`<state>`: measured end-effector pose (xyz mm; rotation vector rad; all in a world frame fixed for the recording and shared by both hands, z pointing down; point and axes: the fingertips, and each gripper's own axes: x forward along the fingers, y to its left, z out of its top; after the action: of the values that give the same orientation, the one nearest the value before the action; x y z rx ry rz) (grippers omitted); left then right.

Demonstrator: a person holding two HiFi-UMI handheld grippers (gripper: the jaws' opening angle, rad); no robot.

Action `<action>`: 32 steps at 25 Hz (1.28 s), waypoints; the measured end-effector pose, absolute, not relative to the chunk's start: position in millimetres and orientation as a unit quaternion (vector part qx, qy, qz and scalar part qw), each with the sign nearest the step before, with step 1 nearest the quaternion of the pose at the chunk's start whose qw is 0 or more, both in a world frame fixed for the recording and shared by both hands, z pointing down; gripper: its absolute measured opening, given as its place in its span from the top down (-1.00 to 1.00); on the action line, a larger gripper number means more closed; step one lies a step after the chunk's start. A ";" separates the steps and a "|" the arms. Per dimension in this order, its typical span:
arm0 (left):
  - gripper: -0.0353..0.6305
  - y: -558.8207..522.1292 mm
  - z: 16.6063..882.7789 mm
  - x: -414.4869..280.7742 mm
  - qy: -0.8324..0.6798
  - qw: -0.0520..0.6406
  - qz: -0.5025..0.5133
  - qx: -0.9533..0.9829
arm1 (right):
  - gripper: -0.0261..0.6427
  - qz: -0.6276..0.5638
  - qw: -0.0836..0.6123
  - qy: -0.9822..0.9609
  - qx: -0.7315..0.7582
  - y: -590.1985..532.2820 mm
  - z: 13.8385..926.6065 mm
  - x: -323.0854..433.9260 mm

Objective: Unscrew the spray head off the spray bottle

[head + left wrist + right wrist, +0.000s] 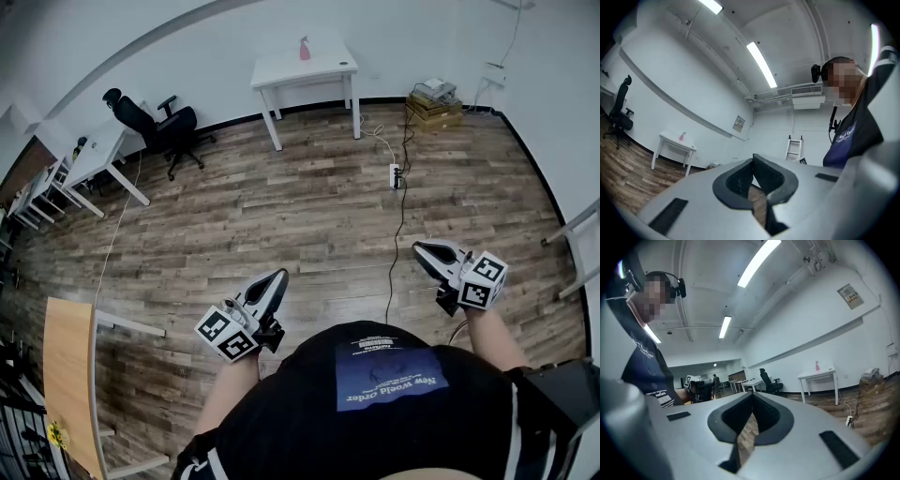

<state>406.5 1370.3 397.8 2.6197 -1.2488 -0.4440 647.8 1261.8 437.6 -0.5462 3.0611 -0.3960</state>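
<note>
wood-grain plank flooring (281,216) covers the room, closed in by white walls with a dark skirting line. a white table (323,67) stands against the far wall. the pink spray bottle (304,48) stands upright on its top, well apart from both grippers and too small in every view to show its head clearly. a black office chair (159,127) stands to the table's left, near a row of white desks (98,155). stacked boxes (434,101) lie in the far right corner. a black cable (401,234) runs across the planks past a power strip (396,175). a light wooden tabletop (67,375) shows at the near left. the left gripper (278,275) and the right gripper (419,248) are held out in front of the person, over the floor. each has its 2 jaws pressed together with nothing between them. long strip lights (761,63) run along the ceiling.
</note>
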 end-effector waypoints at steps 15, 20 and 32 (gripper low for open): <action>0.88 1287.4 413.0 320.1 -0.386 0.104 -0.177 0.899 | 0.94 -0.109 -0.009 0.971 -0.211 1192.9 433.2 569.2; 0.88 1246.7 396.8 250.0 -0.365 0.087 -0.174 0.910 | 0.94 -0.092 -0.004 0.967 -0.236 1162.6 411.8 505.7; 0.88 1186.4 408.0 127.9 -0.373 0.089 -0.186 0.905 | 0.94 -0.104 -0.011 0.967 -0.234 1101.6 418.8 387.8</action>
<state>127.9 1186.4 408.0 2.6917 -1.1100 -0.5543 387.8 1101.6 418.8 -0.7412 3.0580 -0.3296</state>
